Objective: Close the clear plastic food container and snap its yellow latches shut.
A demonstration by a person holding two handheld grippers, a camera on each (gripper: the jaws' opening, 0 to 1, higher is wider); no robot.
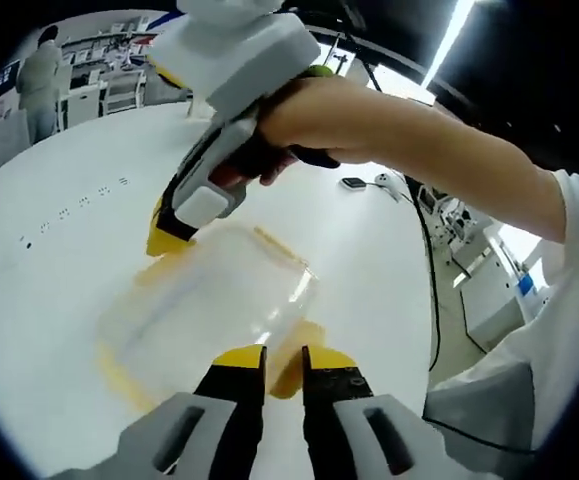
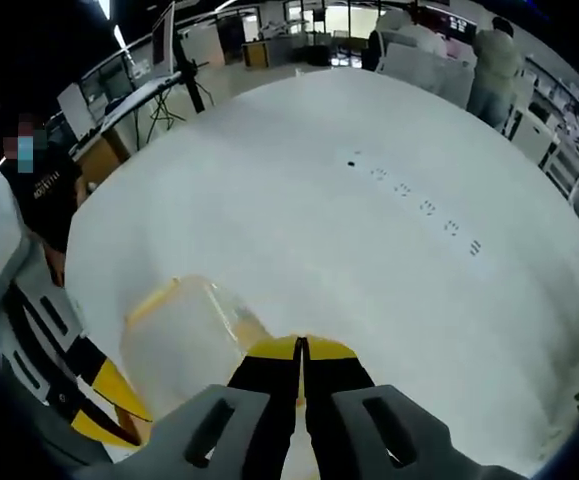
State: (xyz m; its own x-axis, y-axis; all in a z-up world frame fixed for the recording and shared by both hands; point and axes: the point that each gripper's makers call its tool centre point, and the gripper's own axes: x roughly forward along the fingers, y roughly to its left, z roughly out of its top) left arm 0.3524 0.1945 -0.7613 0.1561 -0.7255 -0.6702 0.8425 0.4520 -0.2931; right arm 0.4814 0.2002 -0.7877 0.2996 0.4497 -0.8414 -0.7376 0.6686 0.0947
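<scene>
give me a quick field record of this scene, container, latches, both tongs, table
container: clear plastic food container on the white table, lid on top
latches: yellow latch at the side by the left tongs; whether snapped shut cannot be told
left tongs: jaws nearly together, at the container's near edge
right tongs: jaws closed together, tips at the container's edge; its body also appears in the left gripper view, held by a hand
background: people standing by desks beyond the table
</scene>
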